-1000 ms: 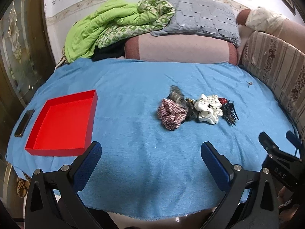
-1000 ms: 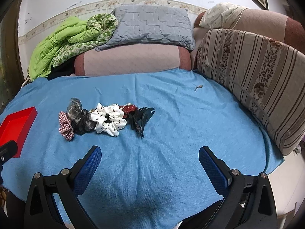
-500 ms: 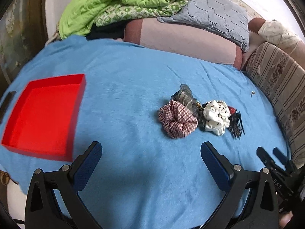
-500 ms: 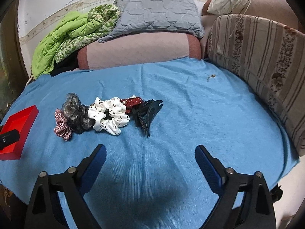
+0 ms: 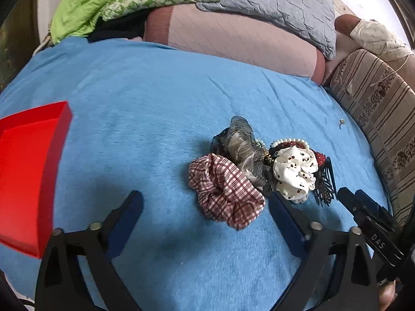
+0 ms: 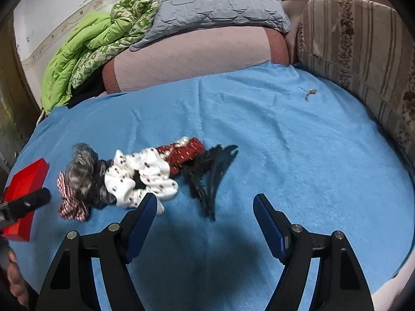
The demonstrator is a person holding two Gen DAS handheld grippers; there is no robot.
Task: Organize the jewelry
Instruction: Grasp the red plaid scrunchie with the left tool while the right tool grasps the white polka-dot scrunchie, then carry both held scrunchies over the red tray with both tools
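Where the blue blanket [image 5: 145, 108] covers the bed, one red tray [image 5: 28, 171] sits at the far left, with a single cluster of hair accessories lying well apart to its right. Counted left to right, the cluster holds four scrunchies: one red-checked scrunchie [image 5: 224, 194], one grey sheer scrunchie [image 5: 242, 147], one white dotted scrunchie [image 5: 295, 172] and one red dotted scrunchie [image 6: 182, 153]; a pearl string [image 5: 290, 141] lies on the red one, and dark claw clips [image 6: 212, 173], their number unclear, end the row. One small metallic piece [image 6: 308, 93] lies alone, well apart toward the striped cushion [image 6: 363, 59].

Left gripper [image 5: 205, 207]: jaws spread wide, holding nothing; the red-checked scrunchie lies between its blue fingers [image 5: 285, 219], nearer the right finger. Whether either finger touches it cannot be told.

Right gripper [image 6: 205, 211]: jaws likewise spread wide and empty; the claw clips lie just ahead, between the fingertips, while the left fingertip overlaps the white dotted scrunchie in view.

Along the back, left to right: one green quilt [image 6: 85, 54], one pink bolster [image 6: 192, 51], one grey quilted pillow [image 6: 215, 2], then the striped cushion at the right edge.
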